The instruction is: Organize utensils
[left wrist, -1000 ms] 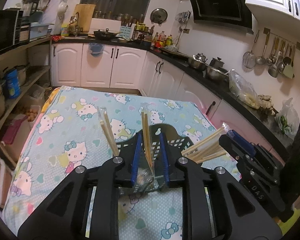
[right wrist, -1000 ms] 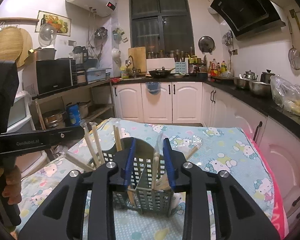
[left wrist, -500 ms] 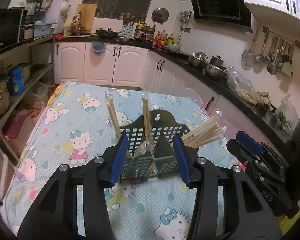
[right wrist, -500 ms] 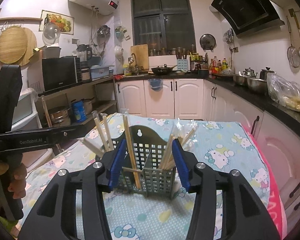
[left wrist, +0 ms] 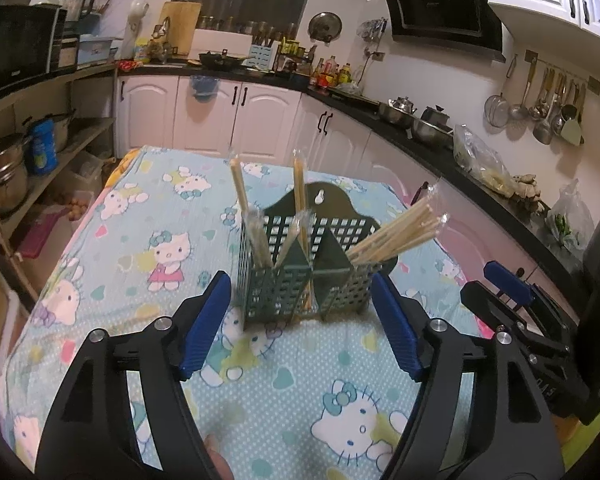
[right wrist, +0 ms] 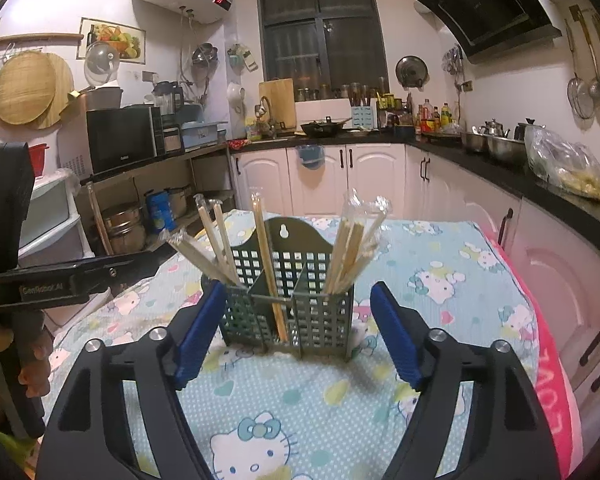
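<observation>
The green caddy (right wrist: pixel 288 300) stands upright on the cartoon-cat cloth (right wrist: pixel 300 412), about the middle of the table, its tall back plate on the far side. Wrapped chopsticks fill it in groups. From the right gripper's side I count a fanned bunch (right wrist: pixel 208 248) in the left compartment, one pair (right wrist: pixel 266 264) leaning in the middle, and a thicker bunch (right wrist: pixel 356 248) in the right one. From the left gripper's side the same sticks read as two upright pairs (left wrist: pixel 244 216) on the left and a splayed bunch (left wrist: pixel 400 228) on the right.

The left gripper (left wrist: pixel 300 320) is spread wide, its blue pads either side of the caddy's near face but holding nothing. The right gripper (right wrist: pixel 298 328) is likewise wide apart and empty, just short of the caddy.

I see no loose chopsticks on the cloth in either view, though the near edge is hidden behind the tools. So my guess is the sorting is essentially done: everything visible is already in a compartment. What may remain is tidying the lean of the bunches, or nothing at all.
</observation>
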Demonstrator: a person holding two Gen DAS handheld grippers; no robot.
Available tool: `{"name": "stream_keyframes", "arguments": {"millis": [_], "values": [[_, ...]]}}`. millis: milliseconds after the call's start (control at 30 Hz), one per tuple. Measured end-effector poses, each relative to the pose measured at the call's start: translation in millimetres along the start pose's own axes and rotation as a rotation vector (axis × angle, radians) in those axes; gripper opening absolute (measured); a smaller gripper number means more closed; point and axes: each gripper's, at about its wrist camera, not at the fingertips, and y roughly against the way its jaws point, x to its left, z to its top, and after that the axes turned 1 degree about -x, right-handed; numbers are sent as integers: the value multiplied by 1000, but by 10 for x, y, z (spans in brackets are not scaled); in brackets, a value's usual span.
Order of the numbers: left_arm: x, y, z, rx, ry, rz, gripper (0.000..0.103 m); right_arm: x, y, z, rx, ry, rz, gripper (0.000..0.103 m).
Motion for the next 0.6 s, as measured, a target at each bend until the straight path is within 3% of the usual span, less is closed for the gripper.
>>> {"name": "stream_keyframes", "arguments": {"millis": [400, 600], "values": [[51, 27, -368, 28, 28, 12, 91, 15, 83, -329, 54, -23, -12, 81], [63, 3, -574, 42, 29, 23, 91, 5, 87, -518, 84, -46, -20, 82]]}}
